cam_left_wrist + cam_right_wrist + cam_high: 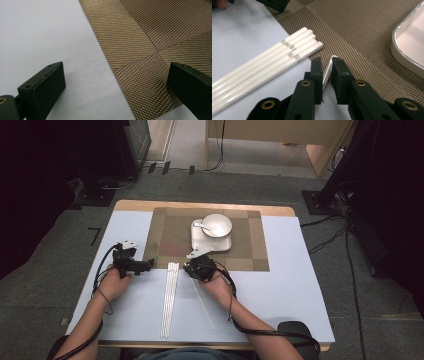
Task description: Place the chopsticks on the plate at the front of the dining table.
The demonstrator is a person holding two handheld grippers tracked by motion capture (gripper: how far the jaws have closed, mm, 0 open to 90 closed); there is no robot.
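Chopstick (327, 72) is the thing in hand: a single white stick clamped between the jaws of the right gripper (327, 66), its tip poking up just past the fingertips in the right gripper view. In the high view its long axis runs from that gripper (199, 265) at the centre of the frame down and slightly to the right toward the lower edge, so most of its length trails behind the jaws over the white table (290, 290) rather than ahead of them. The bundle of chopsticks (170, 297) lies just to the left of it, four side by side, nearly parallel, with their ends touching the near edge of the woven placemat (250, 245); the held stick is apart from them. Ahead, toward the upper centre, the square plate (200, 242) sits on the placemat with the bowl (216, 225) and a spoon (200, 225) on it. The left gripper (142, 265) rests at the placemat's left corner with its jaws wide apart and nothing between them. Since the grip is near the stick's forward end, any lift would likely leave the long tail to swing or droop
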